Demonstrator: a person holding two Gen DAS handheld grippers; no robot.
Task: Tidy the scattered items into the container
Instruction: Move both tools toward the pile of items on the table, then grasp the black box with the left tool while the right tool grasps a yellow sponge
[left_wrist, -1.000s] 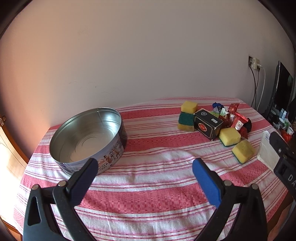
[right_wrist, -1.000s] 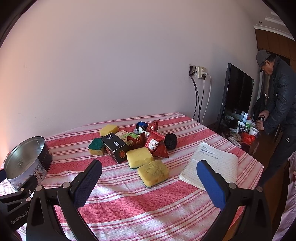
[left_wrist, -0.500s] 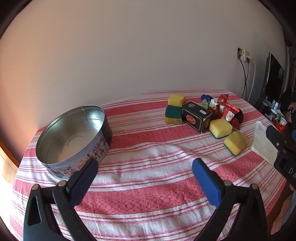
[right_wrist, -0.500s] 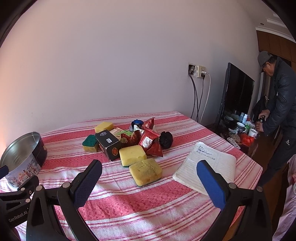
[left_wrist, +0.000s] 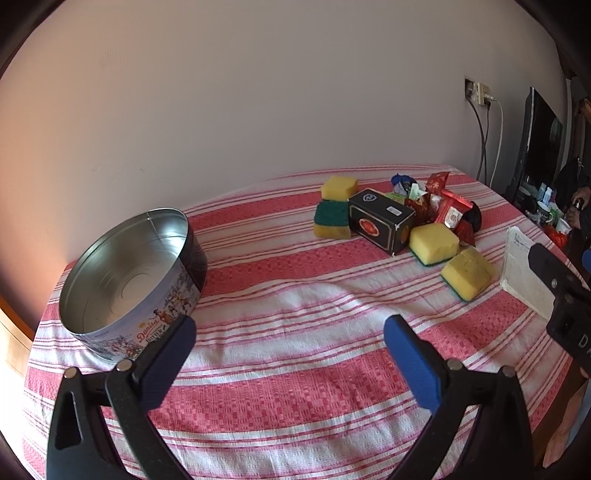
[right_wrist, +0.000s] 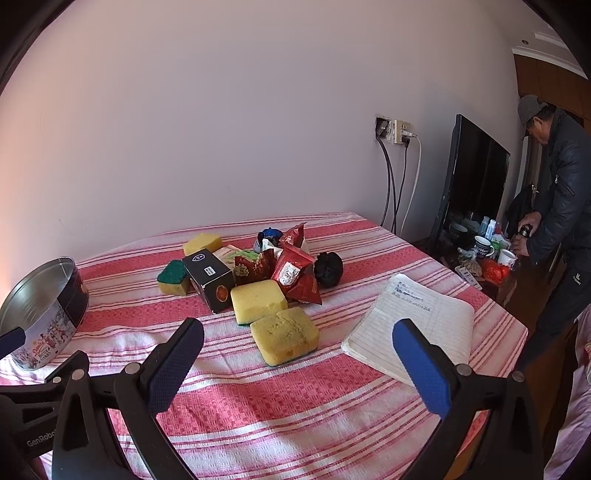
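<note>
A table covered in red-and-white striped cloth (right_wrist: 295, 406) fills both views, so plenty of bare cloth is left in front of both grippers for moving around. The round silver cookie tin (left_wrist: 129, 284) is parked at the left end, open and empty, just past the left gripper (left_wrist: 284, 354), which is spread wide with nothing in it. The open lined notebook (right_wrist: 417, 325) is seen near the right edge. The right gripper (right_wrist: 295, 362) is also spread wide and empty, and it's the nearer one to the pile. The closest piece, a yellow sponge with a green underside (right_wrist: 284, 336), lies dead ahead of it, flat, long side running roughly across the gap. Behind that are a black rectangular box (right_wrist: 210, 277) and red foil snack packets (right_wrist: 291, 273), all bunched together, so that front sponge is probably picked first.
</note>
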